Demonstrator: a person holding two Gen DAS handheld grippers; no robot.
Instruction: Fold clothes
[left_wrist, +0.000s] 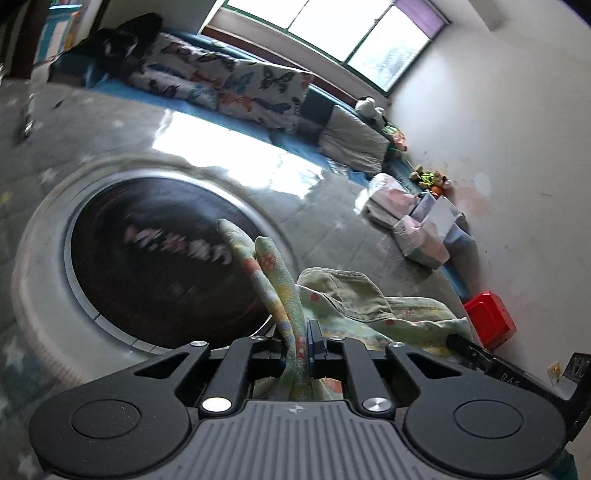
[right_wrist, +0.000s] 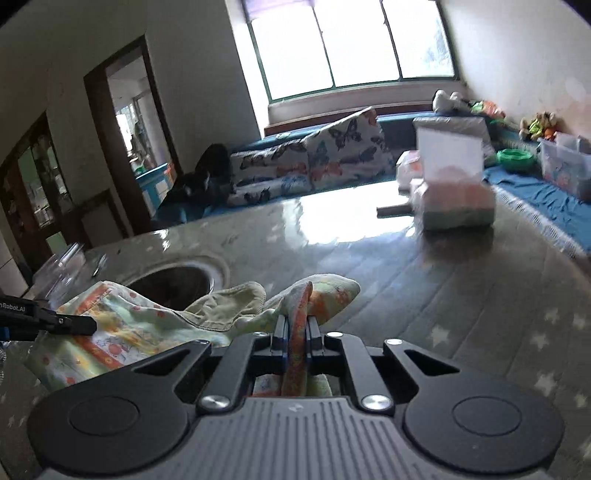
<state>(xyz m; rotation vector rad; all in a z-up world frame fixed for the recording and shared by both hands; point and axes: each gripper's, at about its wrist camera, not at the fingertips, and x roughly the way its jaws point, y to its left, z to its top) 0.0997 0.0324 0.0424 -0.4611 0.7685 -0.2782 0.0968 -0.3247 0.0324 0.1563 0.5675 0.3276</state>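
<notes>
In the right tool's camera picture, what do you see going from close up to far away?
Right tool pinching the flowery cloth → round hole in the table → tissue box → butterfly cushion → big window.

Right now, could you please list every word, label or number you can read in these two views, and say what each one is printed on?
"nRobot.AI": white print, cut off by the frame edge, on the black left tongs body in the right wrist view.
"DAS": faint raised letters, possibly incomplete, on the black right tongs body in the left wrist view.
Small dark tag beside it: characters too blurred to read.
Pale floral garment: pictures only, no words.
</notes>
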